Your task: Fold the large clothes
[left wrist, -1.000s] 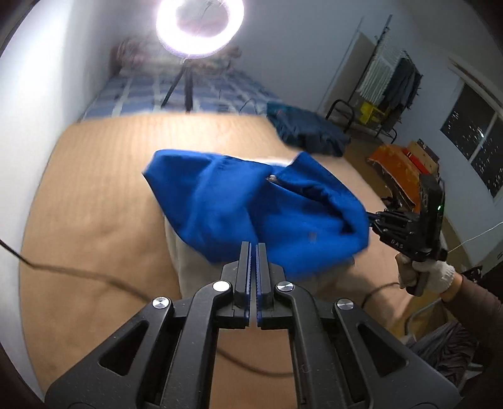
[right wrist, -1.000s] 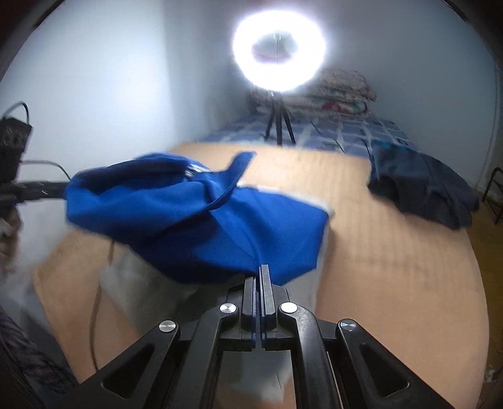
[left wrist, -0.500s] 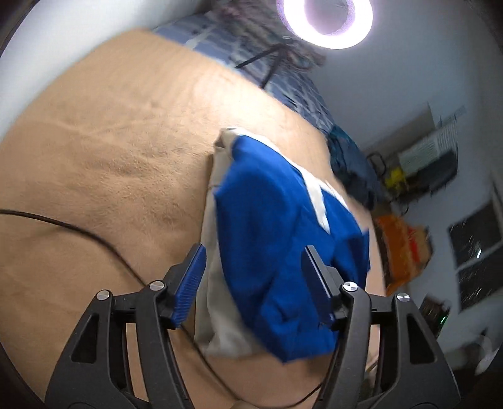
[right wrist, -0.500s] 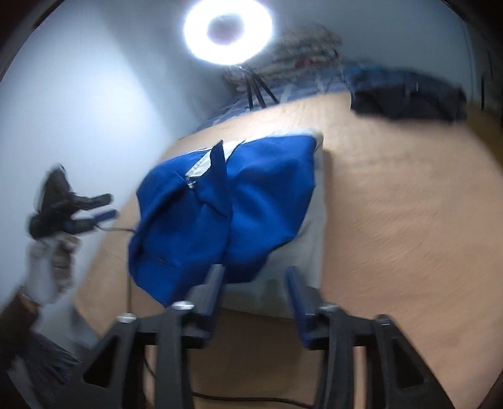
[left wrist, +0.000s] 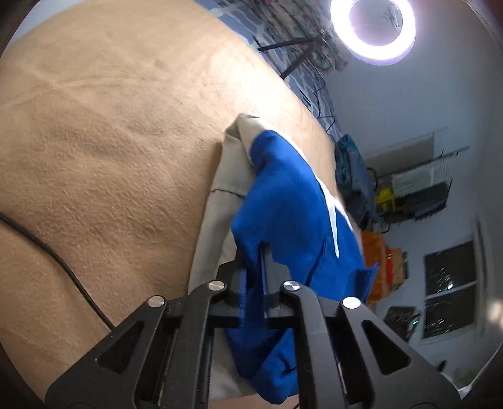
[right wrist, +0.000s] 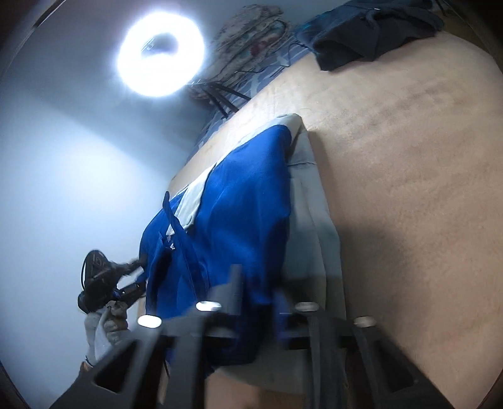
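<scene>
A large blue garment with grey-white panels (left wrist: 292,201) lies half folded on the tan bed cover (left wrist: 103,126), its grey part (left wrist: 220,195) flat beneath the blue. My left gripper (left wrist: 254,277) is shut on a blue edge at the near side. In the right wrist view the same garment (right wrist: 239,214) stretches away from me. My right gripper (right wrist: 256,302) stands around its near blue edge with a gap between the jaws; the view is blurred. The left gripper and gloved hand (right wrist: 107,289) show at the garment's left edge.
A black cable (left wrist: 53,254) runs over the bed cover at the left. A ring light (left wrist: 374,28) on a tripod stands at the bed's far end. A dark garment pile (right wrist: 371,34) lies at the far corner. Shelving and a window (left wrist: 449,289) are on the right.
Both grippers let go of the blue garment, opened wide and swung lower. Now the left has shut on its near blue edge and the right has narrowed around the edge.
</scene>
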Tool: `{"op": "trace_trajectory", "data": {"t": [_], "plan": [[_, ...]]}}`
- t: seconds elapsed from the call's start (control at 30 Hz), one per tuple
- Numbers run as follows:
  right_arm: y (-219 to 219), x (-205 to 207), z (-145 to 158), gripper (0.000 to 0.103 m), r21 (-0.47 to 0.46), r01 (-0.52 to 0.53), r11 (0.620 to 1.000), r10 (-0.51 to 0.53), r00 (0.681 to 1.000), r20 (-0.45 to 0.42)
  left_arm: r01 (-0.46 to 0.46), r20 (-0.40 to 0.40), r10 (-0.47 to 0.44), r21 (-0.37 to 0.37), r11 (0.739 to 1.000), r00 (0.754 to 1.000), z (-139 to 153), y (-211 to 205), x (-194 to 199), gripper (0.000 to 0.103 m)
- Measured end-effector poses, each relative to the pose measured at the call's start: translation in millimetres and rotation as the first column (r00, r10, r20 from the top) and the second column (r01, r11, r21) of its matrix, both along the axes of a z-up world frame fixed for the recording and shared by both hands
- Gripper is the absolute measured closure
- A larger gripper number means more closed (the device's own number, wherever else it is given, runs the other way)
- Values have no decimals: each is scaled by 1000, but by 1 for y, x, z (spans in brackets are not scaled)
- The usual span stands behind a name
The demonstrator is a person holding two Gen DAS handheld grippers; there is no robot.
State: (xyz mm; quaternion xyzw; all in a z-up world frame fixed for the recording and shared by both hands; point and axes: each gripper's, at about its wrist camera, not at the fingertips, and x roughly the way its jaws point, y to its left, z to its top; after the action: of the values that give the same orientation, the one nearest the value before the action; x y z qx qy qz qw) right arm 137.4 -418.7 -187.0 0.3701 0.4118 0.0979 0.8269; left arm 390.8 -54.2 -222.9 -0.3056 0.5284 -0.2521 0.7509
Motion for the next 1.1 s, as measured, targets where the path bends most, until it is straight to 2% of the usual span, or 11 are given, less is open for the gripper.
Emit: {"op": "trace_trajectory", "data": {"t": [0.17, 0.3, 0.4, 0.5, 0.57, 0.63, 0.73, 0.8, 0.87, 0.97, 1.1], "plan": [[2, 0, 33, 100, -95, -52, 994, 54, 998, 17, 47, 40, -46, -18, 999, 998, 33, -6, -29, 103], [-13, -10, 56, 103, -73, -28, 997, 32, 998, 55, 48, 33, -50, 51, 998, 998, 30, 0, -47, 103], [-12, -16, 35, 103, -32, -22, 999, 22, 1000, 15, 37, -21, -35, 108, 993, 999, 3, 4, -49, 103], [4, -15, 6, 103, -162, -56, 985, 42, 995, -88, 36, -18, -33, 159, 987, 999, -1, 9, -52, 103], [0, -14, 5, 97, -177, -47, 983, 32, 995, -90, 33, 33, -40, 199, 980, 999, 14, 13, -56, 103], [-3, -17, 18, 82, -233, -43, 971, 25, 996, -81, 19, 93, -40, 219, 976, 995, 34, 16, -59, 103], [-6, -17, 48, 76, -333, -21, 943, 15, 1000, -23, 31, 179, -75, 237, 971, 981, 66, 6, -53, 103], [-8, -4, 68, 73, -350, -9, 937, 22, 999, 33, 35, 229, -105, 288, 957, 968, 84, -14, -40, 98], [-7, 13, 81, 71, -350, -30, 936, 52, 997, 54, 37, 242, -117, 313, 949, 963, 93, -31, -24, 85], [5, 56, 90, 70, -378, -97, 921, 125, 991, 50, 55, 247, -145, 339, 939, 958, 97, -68, 8, 81], [17, 111, 87, 70, -410, -165, 897, 192, 981, 25, 61, 216, -154, 383, 922, 964, 83, -98, 40, 81]]}}
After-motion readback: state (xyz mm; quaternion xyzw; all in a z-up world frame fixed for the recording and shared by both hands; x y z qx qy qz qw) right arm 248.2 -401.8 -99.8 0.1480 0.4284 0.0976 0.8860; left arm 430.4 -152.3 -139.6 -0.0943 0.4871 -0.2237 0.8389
